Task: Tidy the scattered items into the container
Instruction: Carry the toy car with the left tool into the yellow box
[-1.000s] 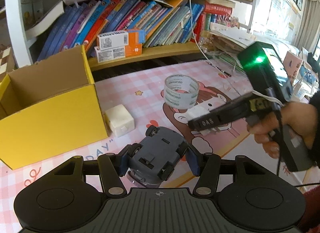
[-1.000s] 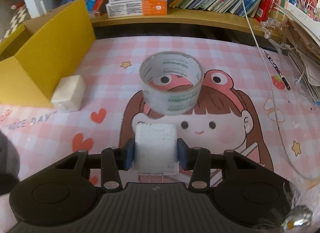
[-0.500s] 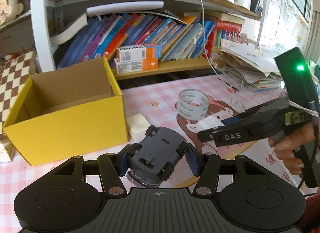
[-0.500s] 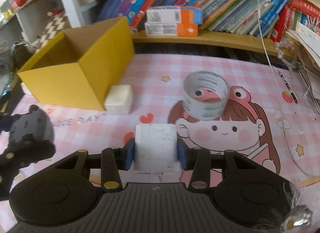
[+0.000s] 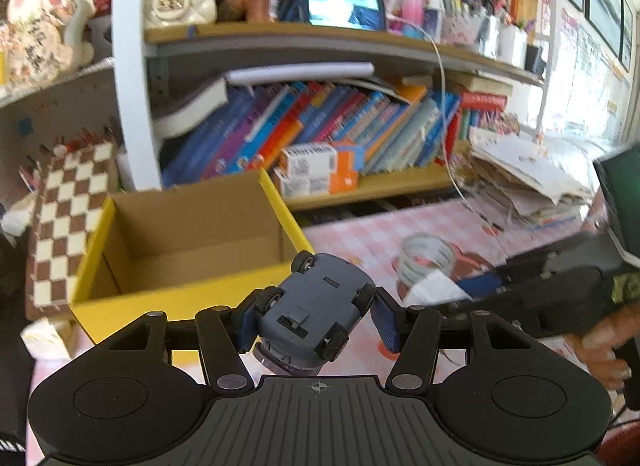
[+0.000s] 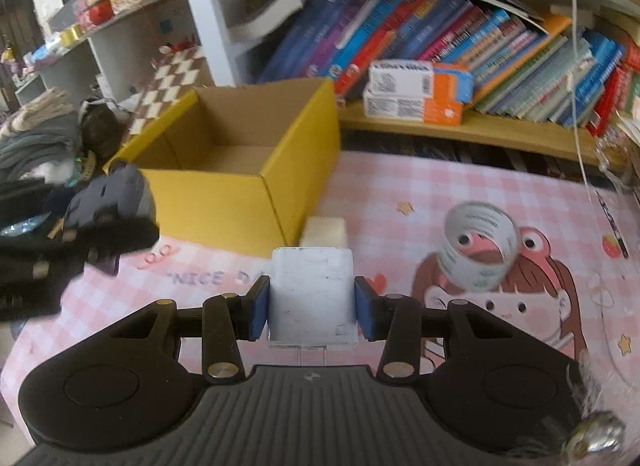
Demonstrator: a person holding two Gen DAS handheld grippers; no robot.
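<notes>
Far left in the left wrist view: brown-and-white checkered board (image 5: pixel 68 221) leaning upright behind the yellow cardboard box (image 5: pixel 188 294). Box open-topped, nothing visible inside in either view. Small white foam block (image 6: pixel 325 230) on the pink checked mat (image 6: pixel 400 185), just beside the box's near right corner.

Left gripper (image 5: pixel 316 316) clamped on a grey toy car (image 5: pixel 316 306), blue pads pressed against its sides. Car flipped, underside and wheels facing the camera, nose tilted up-left. Held above the mat, just in front of the box's near wall. Same car visible at left edge of the right wrist view (image 6: pixel 112 195), blurred, near the box's front-left corner.

Right gripper (image 6: pixel 311 306) closed on a white cube (image 6: pixel 311 298), pads flat against both side faces, cube square in the grip and off the mat. From the left wrist view, right gripper (image 5: pixel 444 292) enters from the right, a hand (image 5: pixel 604 346) wrapped round its handle, cube partly visible at the tips.

Roll of clear tape (image 6: pixel 478 252) on its side on the mat, right of the cube, over the cartoon frog-hat print. Well apart from the box.

Behind: shelf of leaning books (image 6: pixel 460 49), two stacked white-orange cartons (image 6: pixel 416 91) in front of them. Paper stack (image 5: pixel 528 181) at far right of the left wrist view.
</notes>
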